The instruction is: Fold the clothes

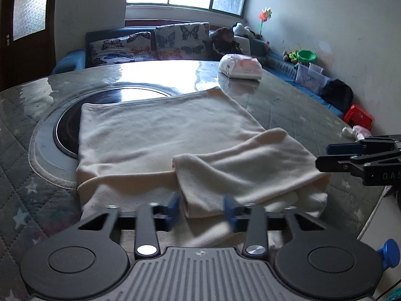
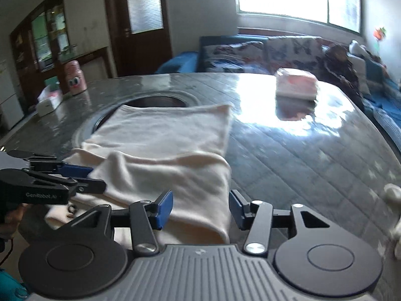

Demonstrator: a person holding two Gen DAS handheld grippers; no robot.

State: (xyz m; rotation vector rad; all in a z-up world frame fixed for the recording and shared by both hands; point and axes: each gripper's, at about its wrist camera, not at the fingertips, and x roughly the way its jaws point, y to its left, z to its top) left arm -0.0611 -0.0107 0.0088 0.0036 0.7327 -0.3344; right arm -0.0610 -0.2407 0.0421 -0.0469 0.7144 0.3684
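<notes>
A cream garment [image 1: 155, 130] lies flat on the round table, with one sleeve [image 1: 245, 168] folded across its near part. It also shows in the right wrist view [image 2: 165, 135], where the folded sleeve [image 2: 170, 175] lies nearest. My left gripper [image 1: 201, 209] is open, its blue pads either side of the sleeve's cuff without clamping it. My right gripper [image 2: 201, 209] is open over the sleeve's near edge. Each gripper shows from the side in the other's view: the right [image 1: 323, 155], the left [image 2: 95, 175].
The table [image 1: 288, 100] has a quilted grey cover under clear plastic and a dark round hotplate [image 1: 67, 125] partly under the garment. A tissue pack [image 1: 240, 66] lies at the far side. A pink container [image 2: 74, 77] and white box [image 2: 48, 101] stand far left. A sofa stands behind.
</notes>
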